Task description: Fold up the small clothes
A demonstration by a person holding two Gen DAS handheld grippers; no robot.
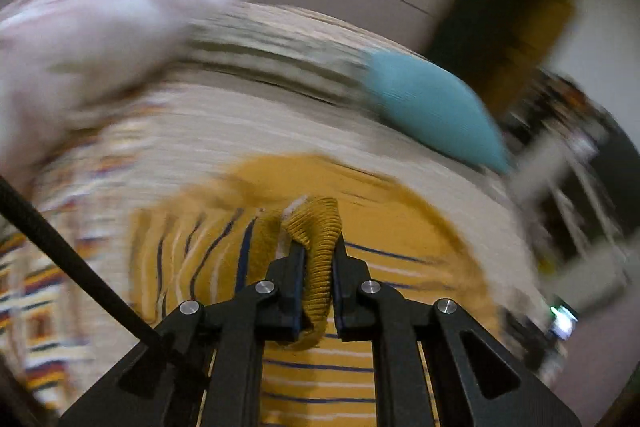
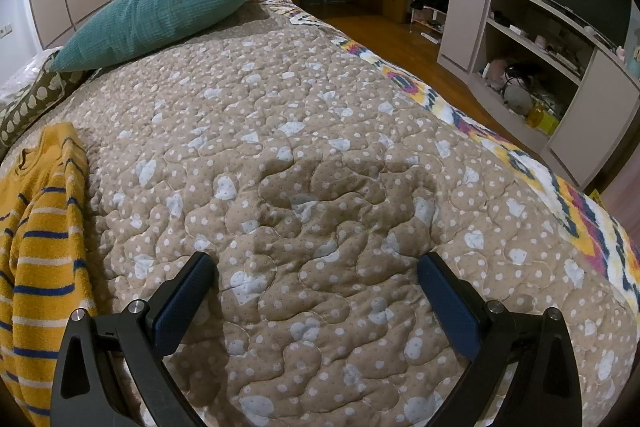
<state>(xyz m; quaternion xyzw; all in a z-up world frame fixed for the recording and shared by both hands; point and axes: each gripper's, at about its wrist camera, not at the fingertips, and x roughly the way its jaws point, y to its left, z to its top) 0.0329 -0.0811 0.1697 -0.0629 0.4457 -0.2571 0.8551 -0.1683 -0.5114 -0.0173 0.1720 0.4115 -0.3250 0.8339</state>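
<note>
A small mustard-yellow sweater (image 1: 320,379) with blue and white stripes lies on the bed. My left gripper (image 1: 318,247) is shut on its ribbed yellow edge (image 1: 320,267), which bunches up between the pads; that view is blurred by motion. In the right wrist view the same sweater (image 2: 44,267) hangs lifted and draped at the left edge. My right gripper (image 2: 318,267) stands open above the bare quilt (image 2: 320,147), nothing between its fingers, well to the right of the sweater.
A teal pillow (image 2: 160,11) rests at the head of the bed, also seen as the teal pillow (image 1: 436,111). A pale pink cloth (image 1: 100,39) lies blurred at upper left. A shelf unit (image 2: 540,67) and wooden floor (image 2: 400,39) lie beyond the bed's right edge (image 2: 540,179).
</note>
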